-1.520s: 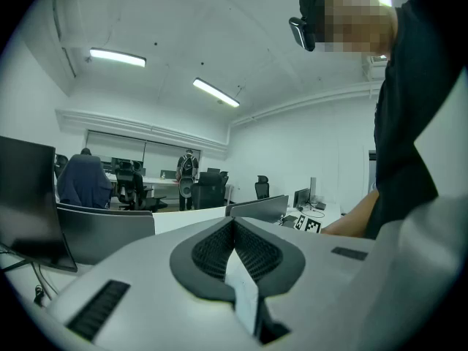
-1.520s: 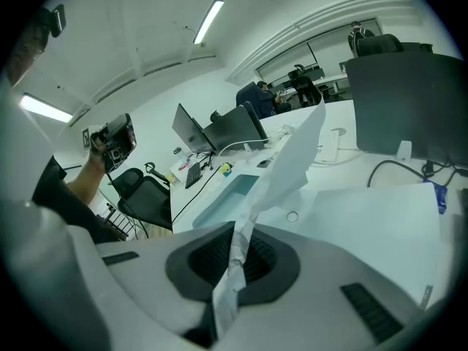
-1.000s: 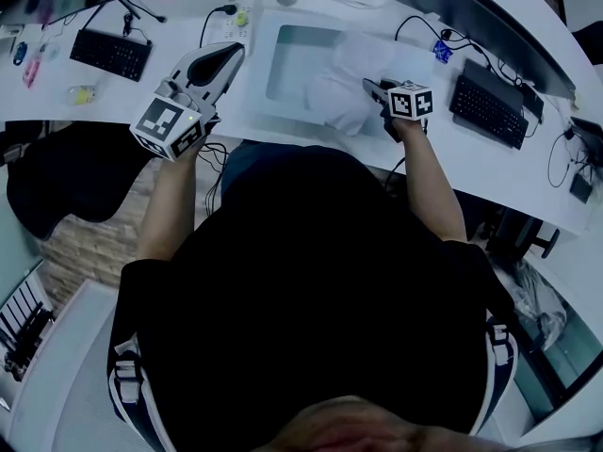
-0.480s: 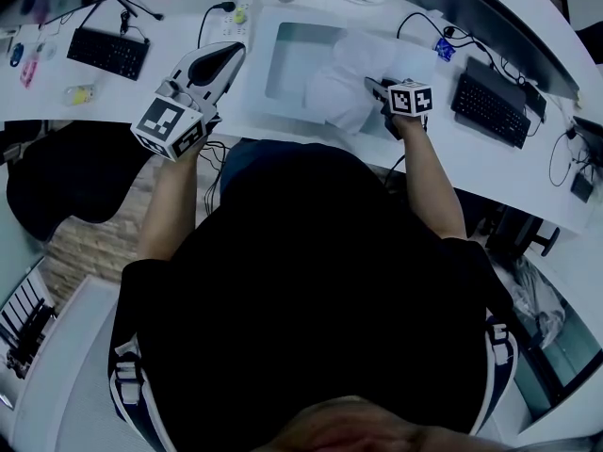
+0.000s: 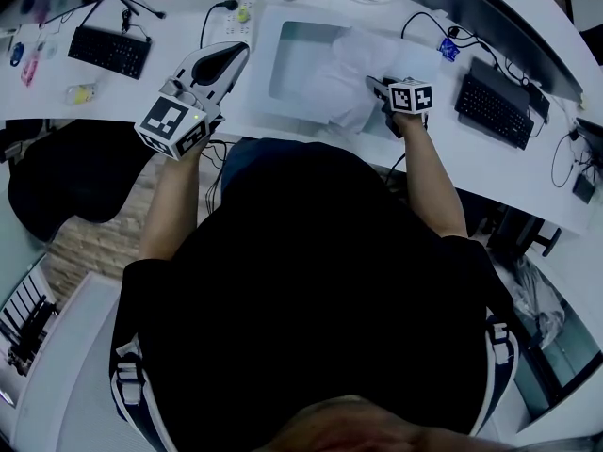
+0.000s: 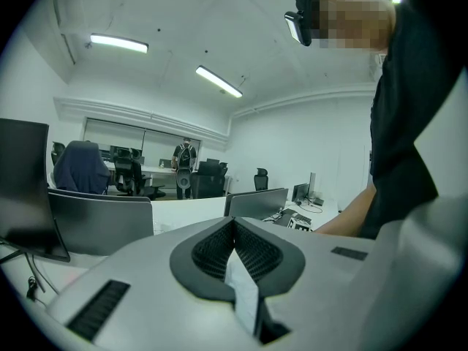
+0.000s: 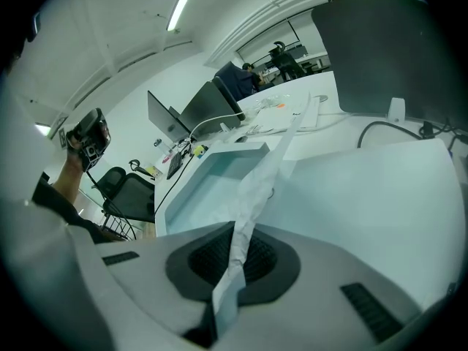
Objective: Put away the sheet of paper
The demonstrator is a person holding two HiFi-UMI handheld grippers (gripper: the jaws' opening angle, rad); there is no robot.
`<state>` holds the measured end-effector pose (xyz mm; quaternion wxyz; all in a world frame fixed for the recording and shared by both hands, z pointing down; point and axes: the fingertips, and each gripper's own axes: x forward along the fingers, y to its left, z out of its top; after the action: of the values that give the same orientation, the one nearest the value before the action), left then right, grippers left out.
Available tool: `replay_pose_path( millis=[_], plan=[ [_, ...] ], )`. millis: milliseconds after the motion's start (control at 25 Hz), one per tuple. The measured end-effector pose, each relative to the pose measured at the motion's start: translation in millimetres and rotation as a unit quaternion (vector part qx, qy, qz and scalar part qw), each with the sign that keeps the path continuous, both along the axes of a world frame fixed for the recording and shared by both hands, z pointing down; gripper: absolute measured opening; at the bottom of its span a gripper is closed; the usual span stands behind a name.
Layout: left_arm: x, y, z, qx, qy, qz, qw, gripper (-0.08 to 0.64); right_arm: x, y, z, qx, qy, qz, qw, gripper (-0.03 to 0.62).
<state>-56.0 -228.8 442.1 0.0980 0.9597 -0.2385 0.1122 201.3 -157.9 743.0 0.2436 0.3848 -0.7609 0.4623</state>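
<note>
Nearest the camera a black-clad torso [image 5: 311, 290] is seen, with both forearms stretched toward a curved white desk [image 5: 528, 172]. The left gripper [image 5: 229, 56] is held above the desk's near edge, just left of a white tray [image 5: 259, 111] and well apart from the paper. Its jaws are pressed together, and a pale sliver is seen in their seam (what it is cannot be told). The right gripper [image 5: 375, 85] is tilted down over the tray's right part, its jaws clenched on the sheet of paper [image 5: 349, 69]. The crumpled sheet is draped over the tray's right side, and part of the sunken well is covered by it. In the right gripper view it is seen rising edge-on from between the pads. Farther back, a keyboard [image 5: 111, 53] lies toward the desk's left end and a second keyboard [image 5: 490, 111] toward its right. A dark monitor [image 5: 490, 26] stands behind the latter.
</note>
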Motion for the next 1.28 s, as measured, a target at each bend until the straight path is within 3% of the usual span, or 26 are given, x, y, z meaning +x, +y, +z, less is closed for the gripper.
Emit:
replay_pose_path(
  millis=[1280],
  plan=[
    [-26,-15,13,-0.022,-0.004,-0.015,0.9996,0.021,-48,-27,30,-0.03,0.0,-0.036,0.999,0.014]
  ],
)
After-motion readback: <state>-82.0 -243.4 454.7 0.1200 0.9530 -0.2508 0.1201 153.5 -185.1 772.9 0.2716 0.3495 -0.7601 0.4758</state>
